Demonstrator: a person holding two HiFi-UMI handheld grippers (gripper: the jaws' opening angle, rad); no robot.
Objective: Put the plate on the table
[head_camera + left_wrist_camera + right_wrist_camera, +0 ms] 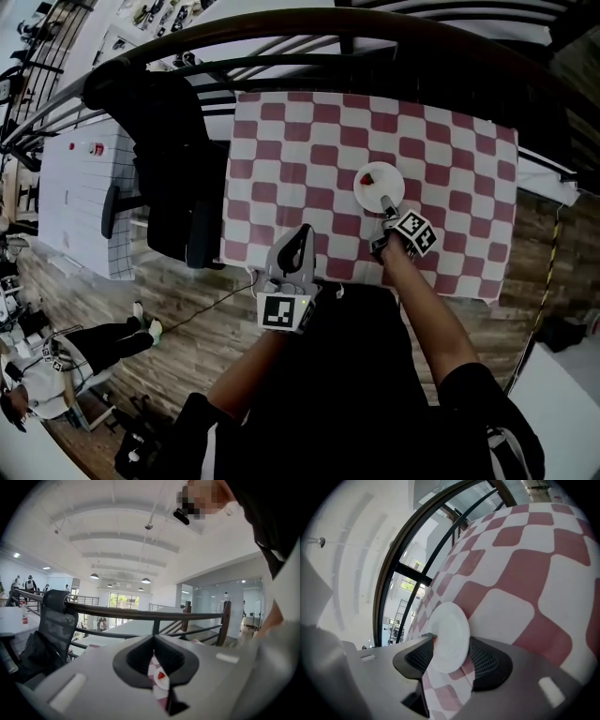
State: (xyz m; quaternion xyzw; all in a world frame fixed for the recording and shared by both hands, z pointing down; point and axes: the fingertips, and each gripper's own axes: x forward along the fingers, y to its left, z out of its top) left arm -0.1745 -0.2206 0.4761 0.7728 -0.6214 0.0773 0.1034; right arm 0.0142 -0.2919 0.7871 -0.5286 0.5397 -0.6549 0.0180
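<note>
A small white plate [379, 187] lies flat on the table [300, 141], which is covered in a red-and-white checked cloth, right of the middle. A small red item [367, 178] sits on the plate's left side. My right gripper [386, 208] points down at the plate's near edge. In the right gripper view the plate [449, 637] lies between the wide-open jaws of my right gripper [451, 657], with the pads off it. My left gripper [298, 236] hovers at the table's front edge, shut and empty. In the left gripper view, a thin slit between the jaws of my left gripper [157, 663] shows the plate [161, 680].
A black office chair [173, 159] stands at the table's left end. A dark curved railing [281, 37] runs behind the table. A white desk [84, 187] is further left. The floor [187, 309] is wooden. A person [84, 347] is at the lower left.
</note>
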